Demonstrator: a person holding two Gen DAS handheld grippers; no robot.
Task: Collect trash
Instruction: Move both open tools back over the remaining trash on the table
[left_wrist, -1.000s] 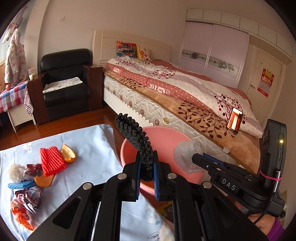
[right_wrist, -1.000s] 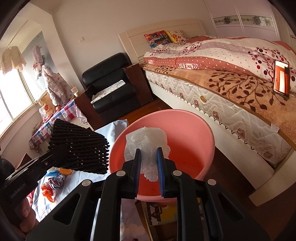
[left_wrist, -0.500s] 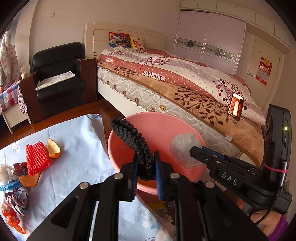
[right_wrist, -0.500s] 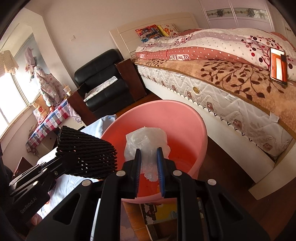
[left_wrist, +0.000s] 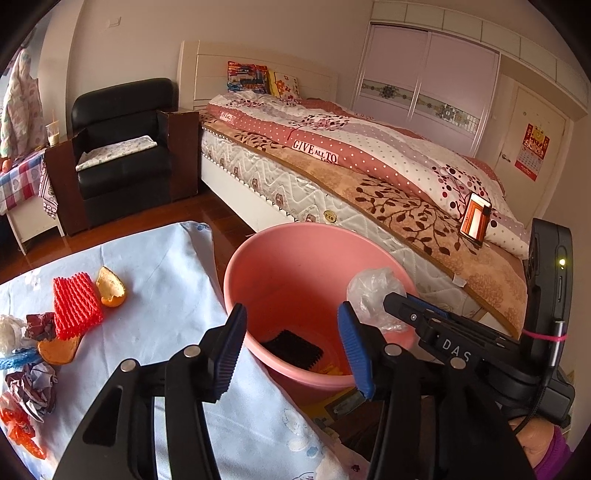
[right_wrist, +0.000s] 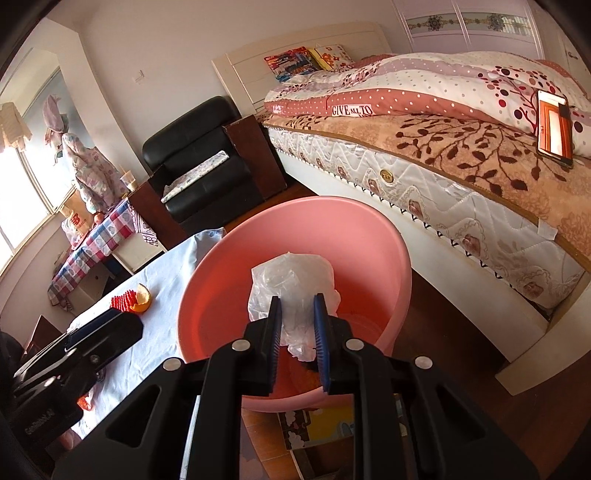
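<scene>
Left claw (left_wrist: 291, 347) is opening empty above the round pink plastic basin (left_wrist: 258, 258) holding black foam netting (left_wrist: 292, 349), right claw (right_wrist: 297, 341) is pinching a crumpled clear plastic bag (right_wrist: 291, 280), scraps are remaining on the blue-clothed bench (left_wrist: 166, 280).

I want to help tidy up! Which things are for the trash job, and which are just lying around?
Trash job: pink basin, black foam net inside it, clear plastic bag, red foam net, orange peel.

Lying around: phone, armchair, calendar.

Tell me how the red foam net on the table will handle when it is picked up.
The red foam net looks like soft open mesh, so it will probably squash between the tongs. It is likely very light. Its ribbed surface should grip, not slip.
</scene>
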